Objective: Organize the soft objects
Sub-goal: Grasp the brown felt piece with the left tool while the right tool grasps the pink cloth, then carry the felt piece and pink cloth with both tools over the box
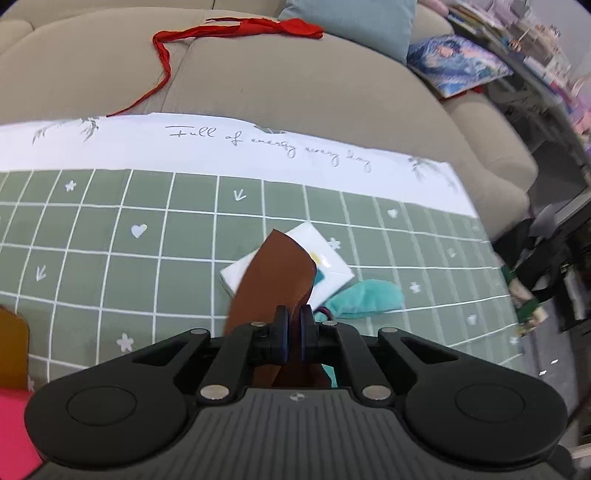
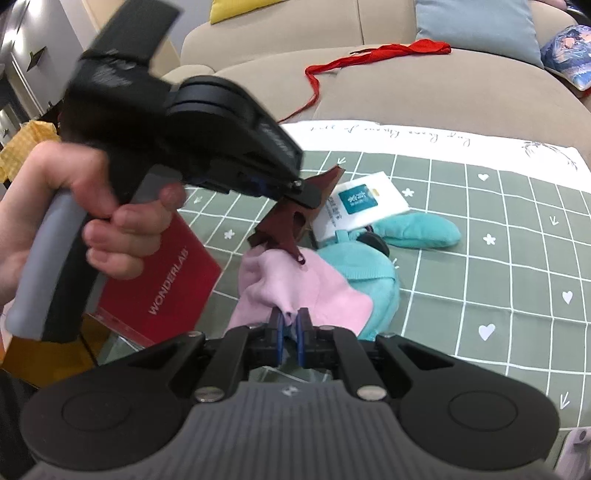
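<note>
My left gripper (image 1: 293,314) is shut on a brown leather-like piece (image 1: 273,273), which hangs clear of the green checked tablecloth (image 1: 110,240). In the right wrist view a hand holds that left gripper (image 2: 308,194) above the pile, and the brown piece (image 2: 286,225) dangles from it. My right gripper (image 2: 290,317) is shut on a fold of pink cloth (image 2: 303,291). The pink cloth lies over a teal plush item (image 2: 417,229). The teal plush (image 1: 365,295) also shows past the brown piece in the left wrist view.
A white packet (image 2: 369,201) with a teal label lies by the plush. A red box (image 2: 159,284) marked WONDERLAB stands at the table's left. A red ribbon (image 1: 236,29) trails over the beige sofa (image 1: 295,92), with a blue cushion (image 2: 476,26) behind.
</note>
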### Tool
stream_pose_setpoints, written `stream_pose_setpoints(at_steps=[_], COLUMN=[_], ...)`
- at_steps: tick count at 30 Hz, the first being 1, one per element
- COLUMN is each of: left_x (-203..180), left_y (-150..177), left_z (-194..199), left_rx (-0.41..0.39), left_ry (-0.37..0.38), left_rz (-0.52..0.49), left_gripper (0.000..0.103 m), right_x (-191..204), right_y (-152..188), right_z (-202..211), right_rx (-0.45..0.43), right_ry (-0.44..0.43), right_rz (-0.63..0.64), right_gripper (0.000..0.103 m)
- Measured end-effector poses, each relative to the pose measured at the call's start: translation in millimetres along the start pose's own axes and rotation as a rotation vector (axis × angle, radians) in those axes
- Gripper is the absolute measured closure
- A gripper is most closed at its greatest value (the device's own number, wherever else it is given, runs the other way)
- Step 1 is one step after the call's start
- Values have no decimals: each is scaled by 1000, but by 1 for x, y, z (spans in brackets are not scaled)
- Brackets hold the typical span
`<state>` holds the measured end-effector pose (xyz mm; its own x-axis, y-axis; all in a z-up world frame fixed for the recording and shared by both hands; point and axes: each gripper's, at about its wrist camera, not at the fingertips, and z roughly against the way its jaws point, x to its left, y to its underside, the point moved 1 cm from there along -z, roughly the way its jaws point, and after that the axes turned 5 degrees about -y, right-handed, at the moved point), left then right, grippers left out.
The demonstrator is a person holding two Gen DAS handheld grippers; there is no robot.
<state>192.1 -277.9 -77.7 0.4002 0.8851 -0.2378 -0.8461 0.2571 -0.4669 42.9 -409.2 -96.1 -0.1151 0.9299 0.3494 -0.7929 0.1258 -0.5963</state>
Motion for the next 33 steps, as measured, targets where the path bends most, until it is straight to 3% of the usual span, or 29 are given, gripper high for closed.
stream_pose_setpoints(at_steps=[10,18,24,33], left_x=[16,11,1,2], left_y=[-2,-6,-11,-36], left_z=[32,44,54,101], left_rx=[-45,-58,-69,-180], left_ry=[131,129,97,-73], left_rz=[89,62,32,-68], left_gripper=[97,97,97,97], right_x=[-4,2,7,12], right_y=[-7,-12,-21,-64], right_z=[19,31,45,52], right_rx=[-68,-104,-139,-158], right_ry=[-20,-12,23,94], right_rz=[-68,-71,-104,-173], right_gripper=[99,99,99,99])
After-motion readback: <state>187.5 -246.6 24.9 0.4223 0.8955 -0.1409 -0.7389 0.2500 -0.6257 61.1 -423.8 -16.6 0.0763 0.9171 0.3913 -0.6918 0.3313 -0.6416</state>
